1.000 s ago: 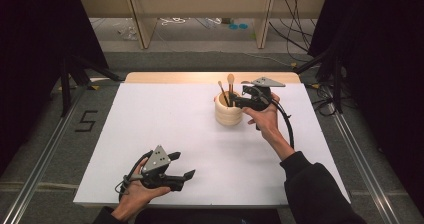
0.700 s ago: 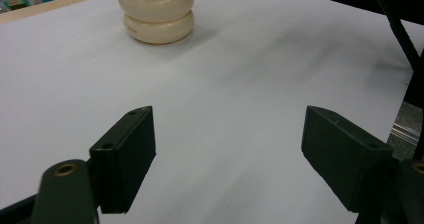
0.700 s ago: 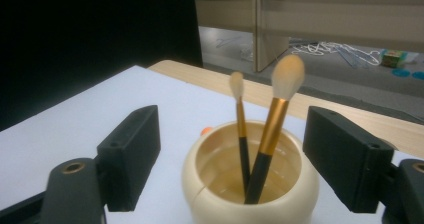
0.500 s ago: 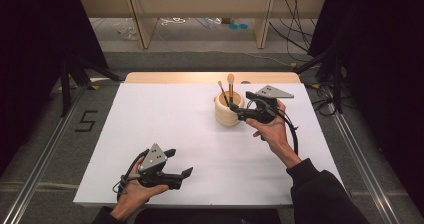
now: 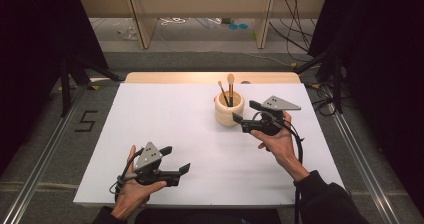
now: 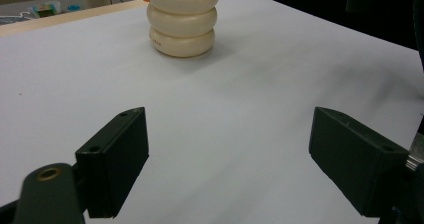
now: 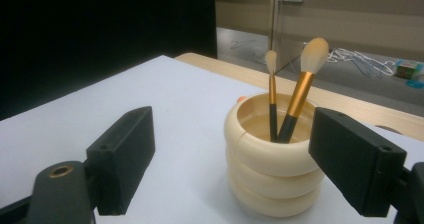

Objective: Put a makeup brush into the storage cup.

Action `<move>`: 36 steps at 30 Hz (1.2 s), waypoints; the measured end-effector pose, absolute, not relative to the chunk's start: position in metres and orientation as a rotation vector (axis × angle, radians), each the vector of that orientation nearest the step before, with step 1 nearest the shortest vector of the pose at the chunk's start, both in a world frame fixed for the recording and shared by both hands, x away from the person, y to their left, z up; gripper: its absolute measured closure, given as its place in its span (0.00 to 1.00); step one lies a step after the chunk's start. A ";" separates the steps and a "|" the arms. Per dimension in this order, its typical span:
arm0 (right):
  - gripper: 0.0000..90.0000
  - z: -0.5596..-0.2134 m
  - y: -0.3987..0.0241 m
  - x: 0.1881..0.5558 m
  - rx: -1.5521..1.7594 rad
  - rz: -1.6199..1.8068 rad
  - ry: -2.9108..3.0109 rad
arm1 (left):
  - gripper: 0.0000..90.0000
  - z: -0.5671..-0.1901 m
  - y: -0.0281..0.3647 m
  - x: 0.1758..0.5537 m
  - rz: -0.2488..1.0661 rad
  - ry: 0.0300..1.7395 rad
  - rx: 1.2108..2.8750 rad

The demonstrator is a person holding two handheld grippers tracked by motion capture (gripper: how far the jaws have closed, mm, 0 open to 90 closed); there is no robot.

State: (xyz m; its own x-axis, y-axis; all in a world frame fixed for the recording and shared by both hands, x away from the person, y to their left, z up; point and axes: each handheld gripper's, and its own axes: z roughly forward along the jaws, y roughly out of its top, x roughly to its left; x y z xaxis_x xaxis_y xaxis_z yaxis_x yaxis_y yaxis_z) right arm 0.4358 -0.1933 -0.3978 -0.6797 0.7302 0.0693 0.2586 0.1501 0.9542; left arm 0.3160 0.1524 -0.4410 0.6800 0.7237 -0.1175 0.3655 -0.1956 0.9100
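A cream ribbed cup (image 5: 229, 109) stands on the white table top (image 5: 165, 114), right of the middle. Two make-up brushes lean in it, bristles up: a larger one (image 5: 230, 86) and a thin one (image 5: 222, 91). My right gripper (image 5: 243, 111) hovers just right of the cup. It is open, its jaws have just been opening, and nothing is between them. In the right gripper view the cup (image 7: 270, 174) and large brush (image 7: 300, 94) sit just beyond my right gripper (image 7: 230, 159). My left gripper (image 5: 176, 159) rests near the front left, also just opened wide and empty. The cup (image 6: 183, 21) lies far ahead of it.
A bare wooden strip (image 5: 200, 77) runs along the table's far edge. Metal rails (image 5: 360, 159) flank the table on both sides. A "5" mark (image 5: 86, 120) is on the floor at the left. Cables (image 5: 325, 104) lie at the right.
My right gripper has drawn back from over the cup toward the near right, and its jaws stand wider. The left gripper has stayed in place.
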 end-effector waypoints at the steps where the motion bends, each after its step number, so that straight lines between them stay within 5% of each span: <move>1: 0.22 -0.398 -0.193 0.434 0.957 1.561 2.032 | 0.18 -0.441 0.153 0.316 0.414 0.862 1.804; 36: 0.19 -0.412 -0.190 0.376 0.857 1.601 2.130 | 0.18 -0.435 0.153 0.307 0.417 0.827 1.736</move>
State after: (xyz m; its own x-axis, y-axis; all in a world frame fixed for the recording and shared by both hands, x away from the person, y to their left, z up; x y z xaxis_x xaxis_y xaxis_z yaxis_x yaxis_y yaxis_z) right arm 0.3764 -0.1901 -0.4116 -0.7599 0.6446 0.0843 0.2604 0.1830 0.9480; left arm 0.3073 0.1532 -0.4354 0.6931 0.7093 -0.1286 0.3186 -0.1414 0.9373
